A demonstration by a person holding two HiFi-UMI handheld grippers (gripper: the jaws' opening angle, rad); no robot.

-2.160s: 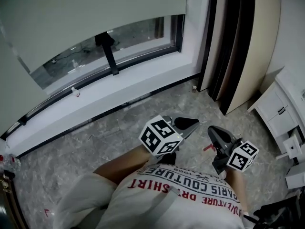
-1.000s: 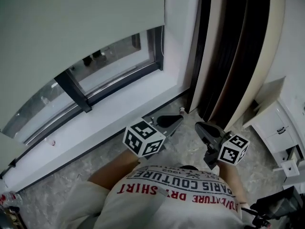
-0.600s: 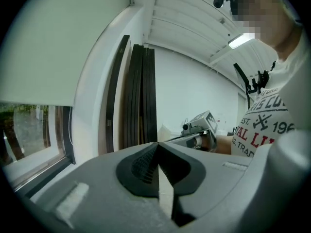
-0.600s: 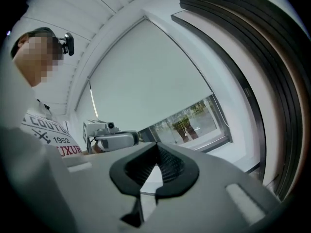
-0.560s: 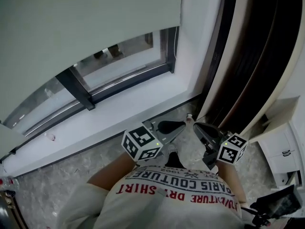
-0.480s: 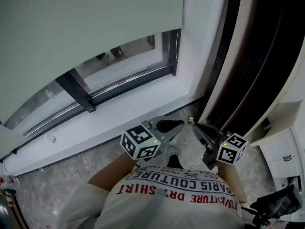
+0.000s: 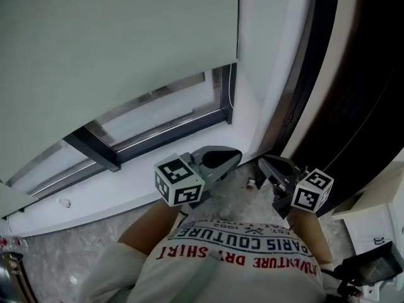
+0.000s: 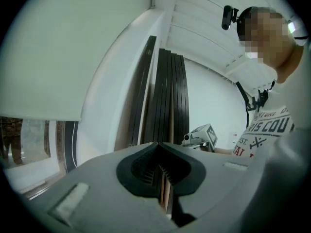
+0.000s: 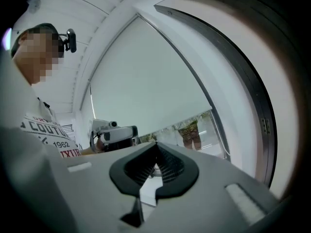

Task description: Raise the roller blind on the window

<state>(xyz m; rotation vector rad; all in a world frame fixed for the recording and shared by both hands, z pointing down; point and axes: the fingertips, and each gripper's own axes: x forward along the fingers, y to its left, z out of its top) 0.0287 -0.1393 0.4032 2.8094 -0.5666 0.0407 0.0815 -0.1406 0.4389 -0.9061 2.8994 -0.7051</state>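
Observation:
The pale roller blind (image 7: 113, 49) hangs over most of the window, and a strip of glass (image 7: 158, 115) shows below its bottom edge. A thin cord (image 7: 231, 96) runs down at the blind's right edge. My left gripper (image 7: 236, 152) is held low in front of the sill, shut and empty, pointing at the window's right corner. My right gripper (image 7: 261, 162) is beside it, also shut with nothing in it. In the left gripper view the jaws (image 8: 158, 163) are closed, with the blind (image 8: 48, 52) at upper left. The right gripper view shows closed jaws (image 9: 155, 163) below the blind (image 9: 146, 81).
A white sill (image 7: 126, 175) runs below the window. Dark curtain folds (image 7: 353, 93) hang at the right, next to the white wall edge (image 7: 271, 55). White furniture (image 7: 372, 226) stands at the lower right. The floor (image 7: 44, 264) is marbled grey.
The head view has swung closer to the window's right corner. Both grippers have come forward toward the sill, still shut and close together.

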